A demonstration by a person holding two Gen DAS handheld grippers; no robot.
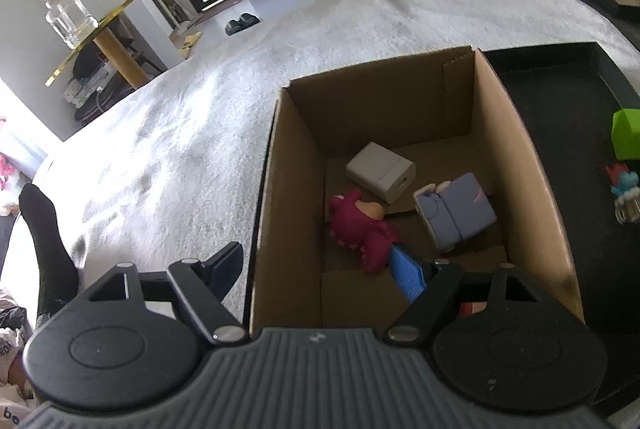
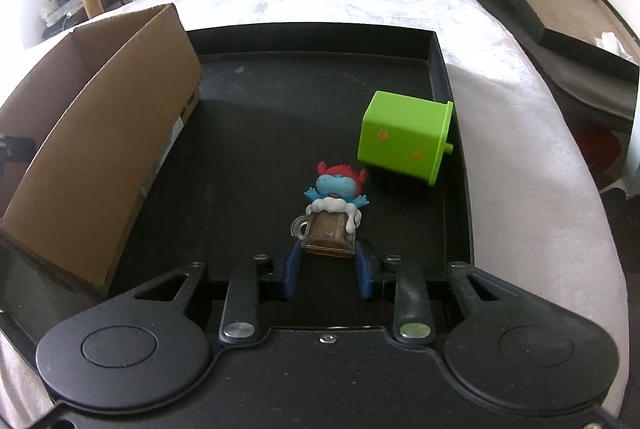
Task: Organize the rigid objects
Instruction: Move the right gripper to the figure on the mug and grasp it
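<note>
The right gripper [image 2: 327, 269] is bracketing the toy mug [image 2: 329, 235] with narrow jaws, not visibly gripping; it looks stiff, light, slippery, best pinched across its flat sides.

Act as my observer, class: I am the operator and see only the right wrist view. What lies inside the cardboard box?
Observer: On the floor of the cardboard box lie a white charger block, a magenta figure and a lilac figure.
Operator: Is the left tool open?
Observer: Yes, the left tool is open and holds nothing.
Operator: Where are its fingers?
Observer: Its fingers straddle one side wall of the box: one is outside over the white blanket, the other inside beside the magenta figure.
</note>
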